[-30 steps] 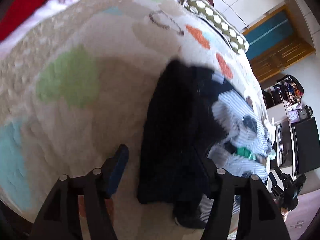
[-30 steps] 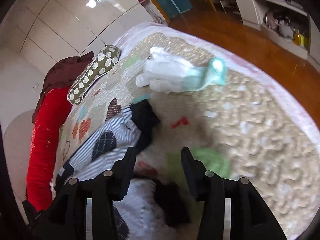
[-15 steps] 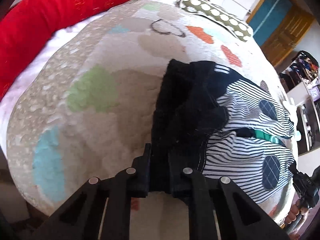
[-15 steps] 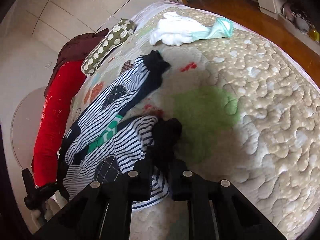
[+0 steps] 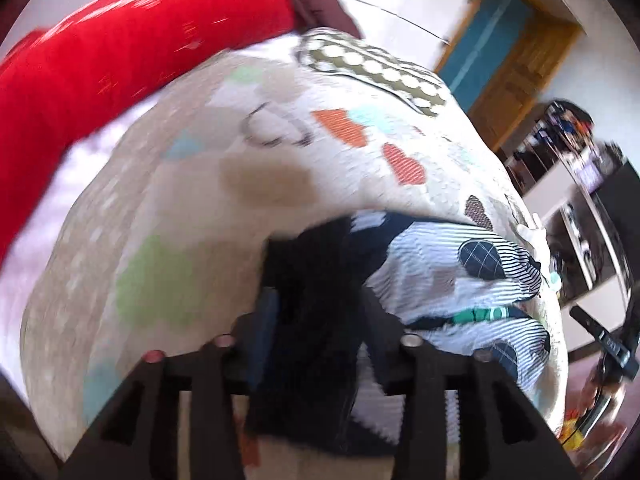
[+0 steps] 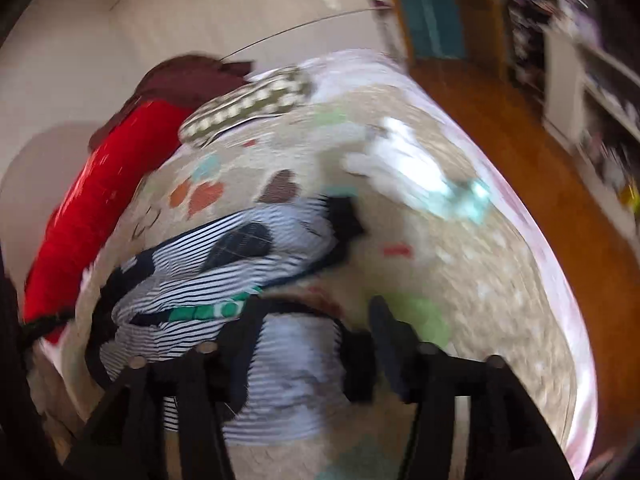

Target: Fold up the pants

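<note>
The striped black-and-white pants [image 5: 460,276] with dark patches and a black waistband lie on the quilted bed [image 5: 192,216]. My left gripper [image 5: 320,320] is open, its fingers spread either side of the black waistband [image 5: 316,280]. In the right wrist view the pants [image 6: 224,264] lie spread across the quilt [image 6: 460,280]. My right gripper [image 6: 316,332] is open over a striped leg end with its black cuff [image 6: 356,360] lying between the fingers. Both views are blurred by motion.
A red bolster [image 5: 100,48] and a spotted green pillow [image 5: 376,68] lie at the bed's far side. A white and teal garment [image 6: 420,176] lies on the quilt beyond the pants. Wooden floor [image 6: 540,184] and shelves [image 6: 600,92] are to the right.
Both grippers were shut on the pants half a second ago, the left on the waistband and the right on the cuff. Both have opened and let the cloth go.
</note>
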`<action>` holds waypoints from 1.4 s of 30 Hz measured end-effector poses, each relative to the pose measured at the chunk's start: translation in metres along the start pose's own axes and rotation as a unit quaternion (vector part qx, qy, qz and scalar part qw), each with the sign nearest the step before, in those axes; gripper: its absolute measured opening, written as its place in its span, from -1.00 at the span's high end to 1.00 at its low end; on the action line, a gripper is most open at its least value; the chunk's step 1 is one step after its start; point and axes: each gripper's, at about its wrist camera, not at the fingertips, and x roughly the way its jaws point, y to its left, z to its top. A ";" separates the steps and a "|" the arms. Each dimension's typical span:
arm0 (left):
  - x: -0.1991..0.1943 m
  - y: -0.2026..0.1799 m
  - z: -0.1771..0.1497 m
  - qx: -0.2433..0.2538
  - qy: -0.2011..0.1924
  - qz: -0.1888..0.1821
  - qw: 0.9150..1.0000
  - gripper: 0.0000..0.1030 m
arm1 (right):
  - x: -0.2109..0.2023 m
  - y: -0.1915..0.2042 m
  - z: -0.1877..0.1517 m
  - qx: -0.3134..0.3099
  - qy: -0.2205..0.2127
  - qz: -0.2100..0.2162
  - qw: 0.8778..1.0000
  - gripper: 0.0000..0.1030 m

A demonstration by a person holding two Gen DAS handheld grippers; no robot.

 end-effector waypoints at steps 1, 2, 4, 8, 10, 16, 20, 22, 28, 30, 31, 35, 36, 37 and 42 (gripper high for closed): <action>0.013 -0.007 0.011 0.012 0.007 -0.004 1.000 0.14 | 0.012 0.007 0.011 -0.022 0.006 0.002 1.000 -0.37; 0.026 -0.013 0.019 0.021 0.017 -0.010 1.000 0.14 | 0.026 0.020 0.021 -0.050 0.016 0.000 0.999 -0.38; 0.048 -0.021 0.030 0.033 0.036 -0.014 0.999 0.14 | 0.060 0.039 0.043 -0.089 0.038 0.000 0.995 -0.37; 0.088 -0.041 0.052 0.095 0.049 0.020 0.994 0.14 | 0.121 0.065 0.079 -0.145 0.068 -0.004 0.987 -0.37; 0.105 -0.049 0.058 0.124 0.057 0.025 0.990 0.14 | 0.147 0.077 0.091 -0.183 0.078 -0.012 0.980 -0.37; 0.164 -0.060 0.061 0.183 0.117 0.030 0.976 0.08 | 0.201 0.092 0.096 -0.242 0.117 -0.011 0.963 -0.37; 0.171 -0.064 0.058 0.188 0.108 0.044 0.975 -0.03 | 0.231 0.091 0.092 -0.251 0.132 -0.012 0.959 -0.39; 0.169 -0.066 0.056 0.191 0.101 0.044 0.975 0.19 | 0.233 0.086 0.093 -0.221 0.132 0.006 0.966 -0.11; 0.146 -0.078 0.047 0.189 0.073 0.041 0.978 0.90 | 0.213 0.090 0.092 -0.175 0.127 0.029 0.976 0.91; 0.133 -0.078 0.048 0.176 0.062 0.037 0.982 0.90 | 0.195 0.094 0.090 -0.172 0.108 0.025 0.979 0.91; 0.123 -0.077 0.047 0.170 0.055 0.033 0.983 0.90 | 0.189 0.095 0.090 -0.171 0.102 0.026 0.980 0.91; 0.081 -0.077 0.037 0.158 0.026 0.021 0.987 0.90 | 0.147 0.104 0.085 -0.168 0.069 0.033 0.983 0.91; 0.067 -0.078 0.032 0.157 0.015 0.019 0.987 0.90 | 0.132 0.107 0.081 -0.171 0.059 0.035 0.983 0.91; 0.056 -0.079 0.027 0.155 0.005 0.016 0.988 0.90 | 0.121 0.110 0.077 -0.174 0.051 0.038 0.983 0.91; 0.004 -0.075 -0.021 0.136 -0.032 -0.002 0.990 0.90 | 0.057 0.119 0.036 -0.174 0.021 0.065 0.982 0.91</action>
